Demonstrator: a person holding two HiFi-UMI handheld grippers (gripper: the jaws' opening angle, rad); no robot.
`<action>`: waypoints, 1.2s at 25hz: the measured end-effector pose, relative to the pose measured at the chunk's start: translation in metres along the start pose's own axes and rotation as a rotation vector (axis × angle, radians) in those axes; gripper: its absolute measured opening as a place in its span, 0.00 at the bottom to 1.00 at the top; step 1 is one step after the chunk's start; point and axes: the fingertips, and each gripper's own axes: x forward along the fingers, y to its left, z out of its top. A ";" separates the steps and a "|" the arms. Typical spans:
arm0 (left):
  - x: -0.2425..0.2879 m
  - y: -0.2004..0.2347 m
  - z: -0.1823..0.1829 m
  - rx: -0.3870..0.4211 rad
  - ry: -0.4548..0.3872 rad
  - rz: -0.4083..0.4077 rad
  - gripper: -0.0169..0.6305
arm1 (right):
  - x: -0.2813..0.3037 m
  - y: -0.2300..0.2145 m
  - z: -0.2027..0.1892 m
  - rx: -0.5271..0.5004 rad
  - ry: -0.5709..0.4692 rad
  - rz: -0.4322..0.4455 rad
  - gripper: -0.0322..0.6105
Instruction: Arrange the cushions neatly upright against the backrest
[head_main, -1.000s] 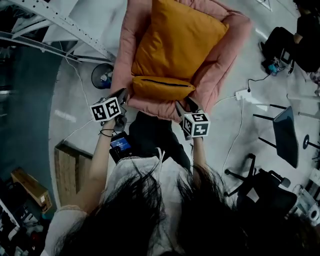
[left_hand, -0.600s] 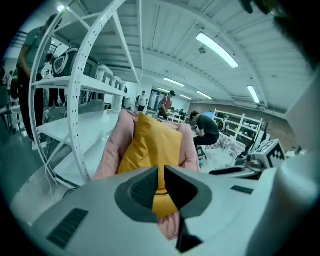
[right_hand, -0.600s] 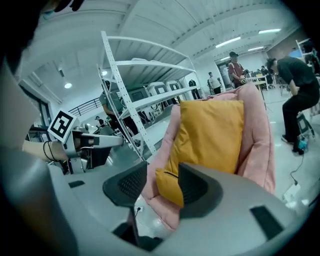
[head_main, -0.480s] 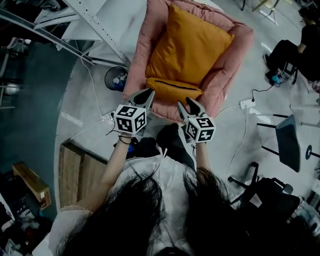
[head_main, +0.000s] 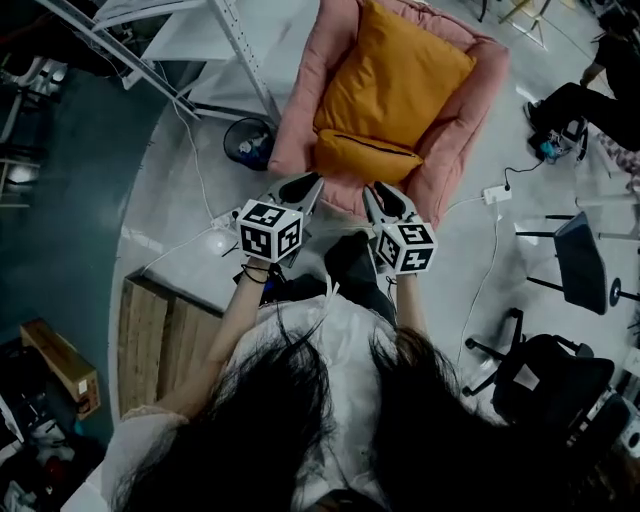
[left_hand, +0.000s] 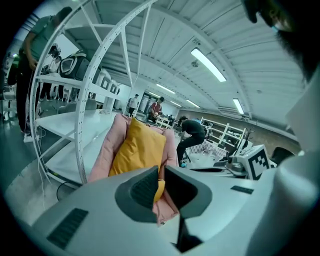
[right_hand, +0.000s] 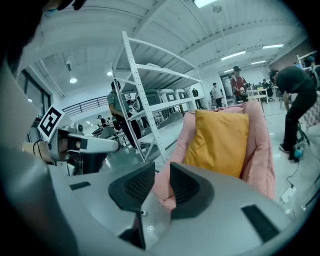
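Observation:
A pink padded sofa seat (head_main: 303, 105) stands on the floor ahead of me. A large orange cushion (head_main: 395, 75) leans upright against its backrest, and a small orange cushion (head_main: 365, 157) lies in front of it on the seat. My left gripper (head_main: 305, 186) hovers just short of the sofa's front left edge, shut and empty. The right gripper (head_main: 384, 197) hangs near the front right edge, its jaws closing with nothing between them. The left gripper view shows the large orange cushion (left_hand: 140, 150) beyond the left gripper (left_hand: 161, 182). In the right gripper view the cushion (right_hand: 220, 142) stands past the right gripper (right_hand: 162, 186).
A white shelving rack (head_main: 240, 50) and a round bin (head_main: 245, 140) stand left of the sofa. A power strip (head_main: 495, 193) with its cable, office chairs (head_main: 580, 265) and a seated person (head_main: 590, 100) are to the right. A wooden pallet (head_main: 155, 340) lies on the floor at the left.
Both grippers have drawn back from the sofa's front edge and lifted clear of it. The right jaws have narrowed. The cushions have stayed in place.

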 end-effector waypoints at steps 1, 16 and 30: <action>-0.012 -0.002 -0.003 0.006 -0.003 -0.013 0.10 | -0.005 0.011 -0.003 0.004 -0.008 -0.006 0.21; -0.114 -0.052 -0.059 0.051 -0.011 -0.147 0.10 | -0.089 0.121 -0.053 0.004 -0.046 -0.054 0.18; -0.134 -0.117 -0.074 0.042 -0.035 -0.144 0.10 | -0.150 0.134 -0.069 -0.076 -0.022 0.033 0.15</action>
